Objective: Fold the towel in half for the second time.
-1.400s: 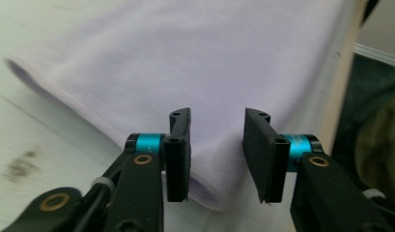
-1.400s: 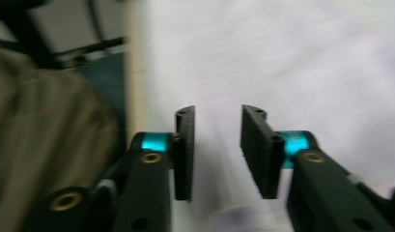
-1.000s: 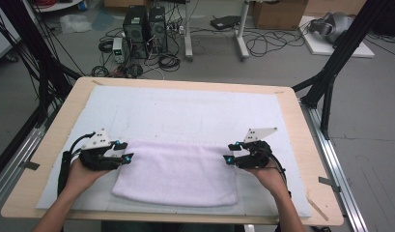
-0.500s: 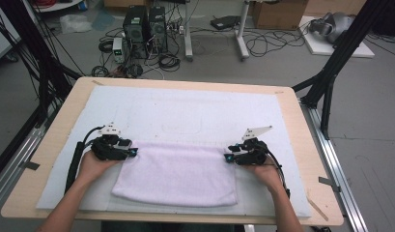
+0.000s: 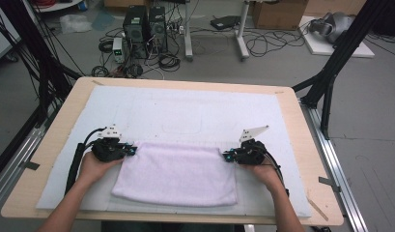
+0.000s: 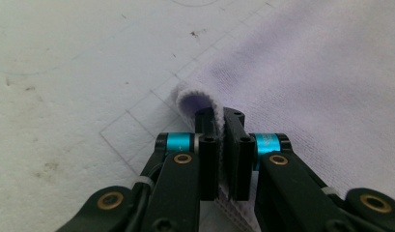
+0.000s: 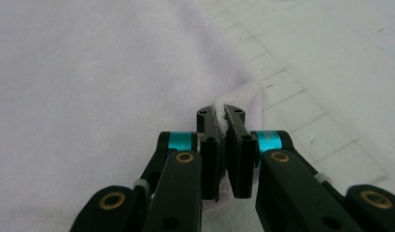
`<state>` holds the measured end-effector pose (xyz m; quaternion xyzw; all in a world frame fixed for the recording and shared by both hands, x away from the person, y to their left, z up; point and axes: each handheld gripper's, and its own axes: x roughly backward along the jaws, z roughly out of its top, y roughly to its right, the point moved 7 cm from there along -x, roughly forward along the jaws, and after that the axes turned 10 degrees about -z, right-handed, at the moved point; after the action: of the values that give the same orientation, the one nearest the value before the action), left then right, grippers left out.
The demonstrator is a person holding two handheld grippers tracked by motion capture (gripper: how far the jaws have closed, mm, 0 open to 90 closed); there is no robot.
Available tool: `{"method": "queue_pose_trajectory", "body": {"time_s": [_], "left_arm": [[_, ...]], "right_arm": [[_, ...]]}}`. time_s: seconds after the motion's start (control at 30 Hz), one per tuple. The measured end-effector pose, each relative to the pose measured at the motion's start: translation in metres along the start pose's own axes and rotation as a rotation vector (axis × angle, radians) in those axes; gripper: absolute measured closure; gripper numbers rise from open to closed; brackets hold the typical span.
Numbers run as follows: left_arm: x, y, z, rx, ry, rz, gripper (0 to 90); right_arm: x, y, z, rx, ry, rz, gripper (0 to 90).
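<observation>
A pale lilac towel [image 5: 178,173] lies flat on the white mat [image 5: 195,116], near the table's front edge. My left gripper [image 5: 130,151] is at the towel's far left corner and is shut on it; the left gripper view has the towel's edge [image 6: 195,96] folded up between the jaws of that gripper [image 6: 219,118]. At the far right corner my right gripper [image 5: 226,156] is shut on the towel too, with a pinch of towel [image 7: 243,96] between the jaws of that gripper [image 7: 220,116]. Both grippers rest low on the mat.
The white mat covers most of the wooden table [image 5: 55,140]. Black frame posts [image 5: 330,72] stand at the table's sides. Computer towers [image 5: 144,21] and cables sit on the floor beyond the far edge.
Both grippers have moved inward and away from me along the towel's sides to its far corners. The left one went from beside the towel to its corner and closed on it.
</observation>
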<state>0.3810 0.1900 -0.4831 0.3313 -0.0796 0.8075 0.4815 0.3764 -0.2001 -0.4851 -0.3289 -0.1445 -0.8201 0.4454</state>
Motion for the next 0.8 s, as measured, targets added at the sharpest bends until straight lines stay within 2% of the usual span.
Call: {"method": "queue_pose_trajectory", "body": {"time_s": [0.2,0.3,0.53,0.63,0.7,0.8], "left_arm": [[0.010,0.003,0.009,-0.012,0.052,0.009,86.3],[0.013,0.004,0.013,-0.018,0.071,0.017,86.3],[0.019,0.005,0.021,-0.026,0.106,0.033,86.5],[0.019,0.006,0.021,-0.032,0.100,0.036,86.5],[0.018,0.005,0.020,-0.029,0.096,0.023,86.5],[0.013,0.003,0.013,0.000,0.058,0.005,86.0]], "right_arm": [[0.013,0.005,0.009,-0.013,0.047,-0.013,85.8],[0.016,0.005,0.012,0.006,0.049,-0.020,85.8],[0.024,0.010,0.019,0.011,0.067,-0.049,85.9],[0.025,0.011,0.020,0.009,0.061,-0.045,85.9],[0.024,0.011,0.019,0.011,0.050,-0.048,85.8],[0.020,0.011,0.017,-0.009,0.036,-0.028,84.4]]}}
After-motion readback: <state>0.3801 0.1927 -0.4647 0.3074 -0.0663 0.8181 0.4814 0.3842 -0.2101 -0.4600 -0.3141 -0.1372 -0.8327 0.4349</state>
